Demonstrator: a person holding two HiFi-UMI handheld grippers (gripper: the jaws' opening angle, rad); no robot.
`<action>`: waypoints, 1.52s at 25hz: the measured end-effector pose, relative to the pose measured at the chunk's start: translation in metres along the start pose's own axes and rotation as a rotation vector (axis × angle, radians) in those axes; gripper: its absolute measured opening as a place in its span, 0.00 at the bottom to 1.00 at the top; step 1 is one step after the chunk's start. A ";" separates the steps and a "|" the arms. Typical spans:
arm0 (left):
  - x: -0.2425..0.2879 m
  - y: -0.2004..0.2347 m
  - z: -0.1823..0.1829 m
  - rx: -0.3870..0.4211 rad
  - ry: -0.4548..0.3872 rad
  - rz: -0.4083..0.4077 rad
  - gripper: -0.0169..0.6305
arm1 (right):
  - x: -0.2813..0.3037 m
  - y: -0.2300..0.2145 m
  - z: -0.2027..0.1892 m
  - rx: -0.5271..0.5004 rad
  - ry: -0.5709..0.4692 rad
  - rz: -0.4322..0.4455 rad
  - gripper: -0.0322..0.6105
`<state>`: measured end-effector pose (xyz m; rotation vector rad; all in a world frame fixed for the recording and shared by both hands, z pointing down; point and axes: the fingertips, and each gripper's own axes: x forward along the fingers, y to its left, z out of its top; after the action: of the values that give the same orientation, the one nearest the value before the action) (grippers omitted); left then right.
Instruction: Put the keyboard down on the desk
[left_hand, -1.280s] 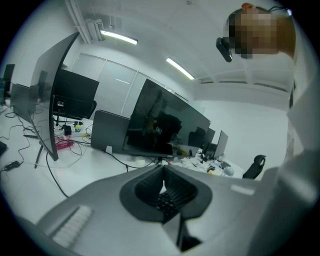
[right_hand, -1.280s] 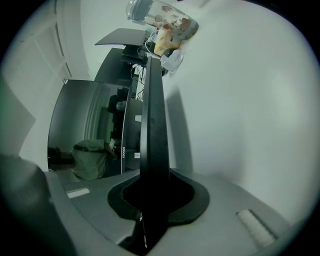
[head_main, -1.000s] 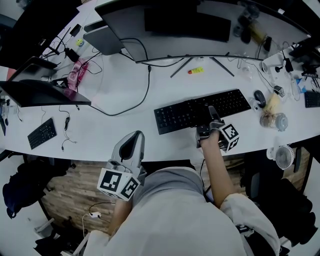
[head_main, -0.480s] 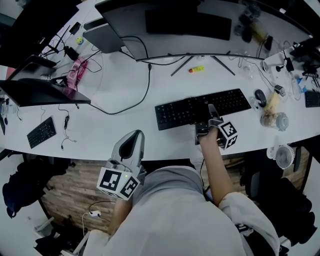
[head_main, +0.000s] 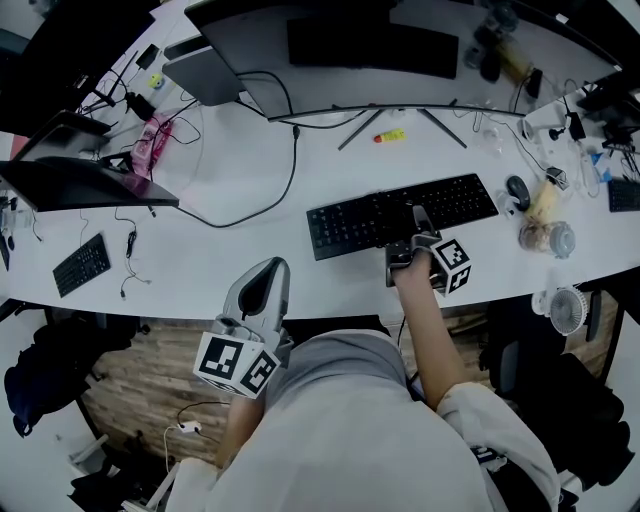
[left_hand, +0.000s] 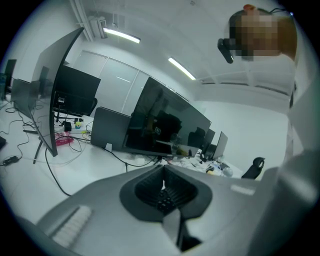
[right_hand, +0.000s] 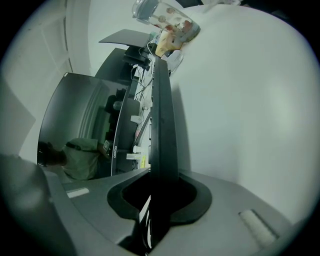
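Across the white desk (head_main: 230, 265), mouse (head_main: 518, 192) and jar (head_main: 548, 238) sit beside the keyboard (head_main: 365, 222).

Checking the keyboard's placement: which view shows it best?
The head view: the whole keyboard shows, angled over the desk, the right gripper at its near edge. The right gripper view shows only its edge between the jaws; the left gripper view, none.
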<state>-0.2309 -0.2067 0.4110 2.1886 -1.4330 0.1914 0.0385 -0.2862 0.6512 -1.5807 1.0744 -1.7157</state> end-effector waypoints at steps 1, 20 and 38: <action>0.000 0.000 0.000 0.000 -0.001 0.000 0.03 | 0.000 -0.001 0.000 -0.001 0.001 -0.004 0.17; -0.004 -0.013 -0.001 -0.005 -0.023 -0.019 0.03 | 0.002 0.014 -0.005 -0.027 0.052 -0.025 0.77; -0.014 -0.032 -0.009 -0.018 -0.045 -0.044 0.03 | -0.016 -0.004 -0.005 0.098 0.095 -0.011 0.76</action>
<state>-0.2070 -0.1803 0.4026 2.2199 -1.4042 0.1141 0.0358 -0.2704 0.6460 -1.4598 1.0125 -1.8386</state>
